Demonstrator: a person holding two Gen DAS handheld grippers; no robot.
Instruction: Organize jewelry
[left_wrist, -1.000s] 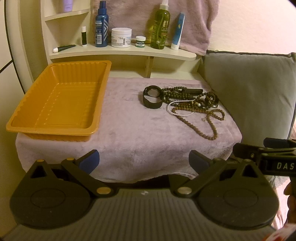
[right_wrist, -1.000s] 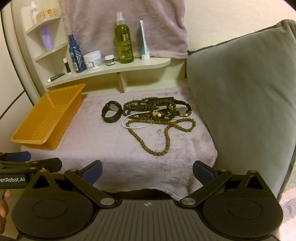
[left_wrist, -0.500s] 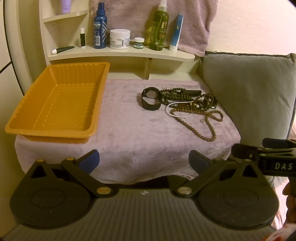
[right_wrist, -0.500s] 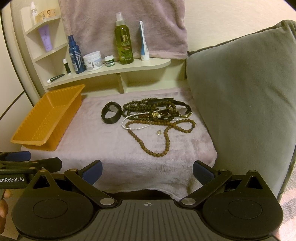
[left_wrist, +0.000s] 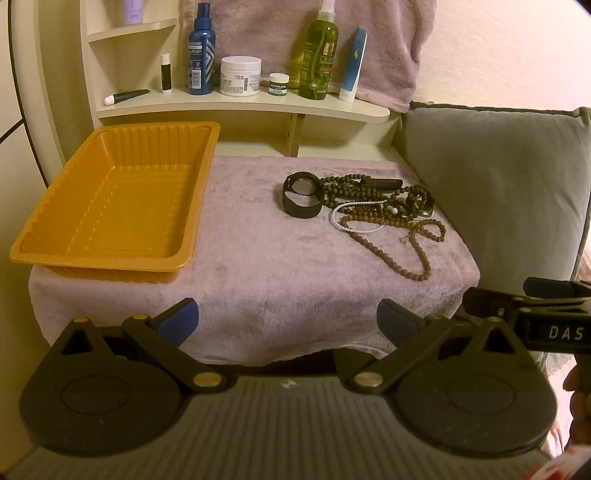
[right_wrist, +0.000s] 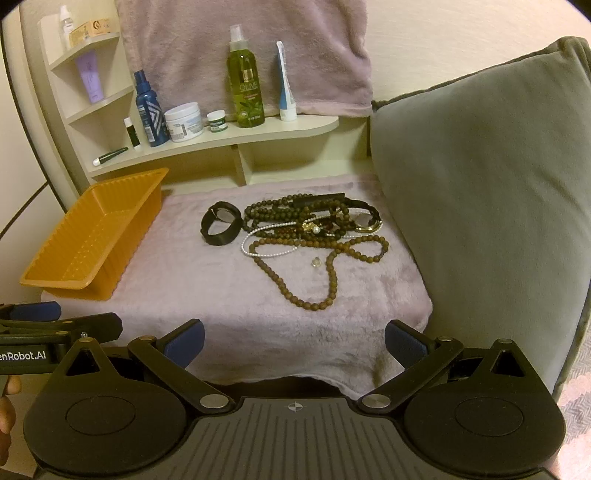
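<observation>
A tangle of jewelry lies on a pink fleece-covered stand: a black watch, a brown bead necklace, a white pearl strand, dark beads and a gold piece. An empty orange tray sits on the left. My left gripper is open and empty before the stand's front edge. My right gripper is open and empty, also short of the front edge.
A cream shelf behind holds bottles, jars and tubes. A grey cushion stands close on the right of the stand. A pink towel hangs on the back wall. Each gripper shows at the other view's edge.
Both grippers have drifted slightly; the left view has edged back a little. The jewelry and tray have not moved.
</observation>
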